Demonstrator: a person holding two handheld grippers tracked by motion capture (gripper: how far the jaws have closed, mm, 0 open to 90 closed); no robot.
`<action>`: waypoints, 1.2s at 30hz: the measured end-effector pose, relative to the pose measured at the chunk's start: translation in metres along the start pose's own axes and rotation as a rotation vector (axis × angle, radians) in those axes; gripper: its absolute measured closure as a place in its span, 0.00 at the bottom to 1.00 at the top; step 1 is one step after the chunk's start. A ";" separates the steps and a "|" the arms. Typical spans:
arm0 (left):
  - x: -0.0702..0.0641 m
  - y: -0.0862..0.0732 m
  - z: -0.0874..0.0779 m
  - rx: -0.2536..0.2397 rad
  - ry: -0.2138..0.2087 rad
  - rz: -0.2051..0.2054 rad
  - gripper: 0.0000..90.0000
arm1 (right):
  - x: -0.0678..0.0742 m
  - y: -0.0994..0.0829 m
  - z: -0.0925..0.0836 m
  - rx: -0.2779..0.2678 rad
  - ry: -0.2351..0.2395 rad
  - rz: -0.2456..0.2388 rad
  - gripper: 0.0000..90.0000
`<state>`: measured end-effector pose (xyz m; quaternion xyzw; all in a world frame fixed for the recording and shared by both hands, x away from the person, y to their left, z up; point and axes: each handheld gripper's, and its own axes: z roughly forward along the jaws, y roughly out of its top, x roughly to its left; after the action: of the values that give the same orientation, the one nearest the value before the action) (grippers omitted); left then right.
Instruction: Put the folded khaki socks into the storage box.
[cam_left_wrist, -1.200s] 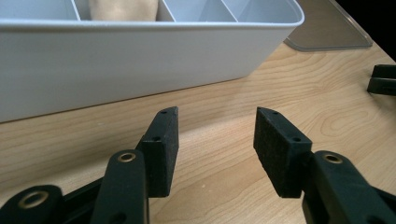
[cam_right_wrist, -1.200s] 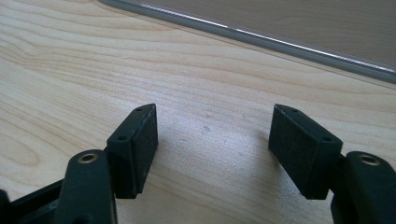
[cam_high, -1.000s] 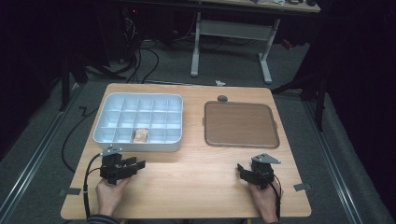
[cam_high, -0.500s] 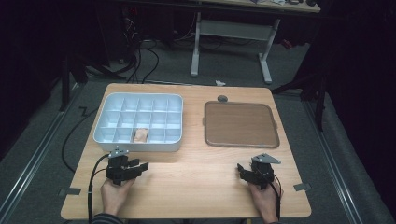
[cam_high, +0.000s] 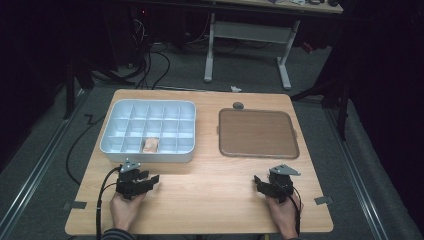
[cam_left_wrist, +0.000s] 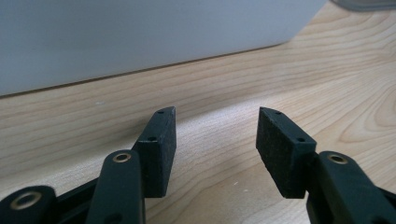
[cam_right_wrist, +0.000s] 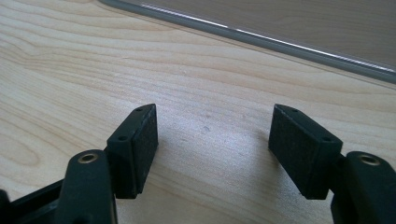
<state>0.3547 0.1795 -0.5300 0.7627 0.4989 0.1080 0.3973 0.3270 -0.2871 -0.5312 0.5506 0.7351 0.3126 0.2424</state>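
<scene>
- Left gripper (cam_high: 150, 179), a black two-jaw tool held in the person's left hand (cam_high: 125, 210), sits low over the pale wooden table (cam_high: 210, 200); in the left gripper view its jaws stand apart with only bare wood between the pads, nothing held.
- Just ahead of that left gripper lies the light grey plastic organiser tray with many square compartments (cam_high: 120, 150); its smooth near wall (cam_left_wrist: 140, 37) rises close in front of the jaws.
- A small pinkish-tan lump (cam_high: 150, 145) rests in one compartment of the tray's near row, a little ahead of the left gripper and slightly to its right, well apart from the pads.
- No brand, label or writing can be read on the tray, the grippers or the table.
- Right gripper (cam_high: 259, 183), black with a grey three-cornered plate on top, is held in the right hand (cam_high: 284, 215); in its own view the jaws are spread wide over bare wood, gripping nothing.
- Ahead of the right gripper lies a flat brown square tray with a grey rim (cam_high: 258, 133), its rim edge (cam_right_wrist: 261, 39) crossing beyond the jaws.
- A small dark round object (cam_high: 238, 105) sits just beyond that brown tray.
</scene>
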 end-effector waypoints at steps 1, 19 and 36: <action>-0.001 -0.001 0.000 -0.005 0.002 0.007 0.53 | 0.000 0.000 0.000 0.000 0.000 0.000 0.37; -0.012 -0.007 0.006 -0.055 0.084 0.093 0.50 | 0.000 0.000 0.000 0.000 0.000 -0.001 0.37; -0.018 -0.007 0.008 -0.035 0.100 0.136 0.42 | 0.000 0.000 0.000 0.002 -0.001 -0.003 0.36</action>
<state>0.3456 0.1617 -0.5362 0.7812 0.4633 0.1814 0.3769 0.3269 -0.2869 -0.5312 0.5498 0.7361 0.3112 0.2429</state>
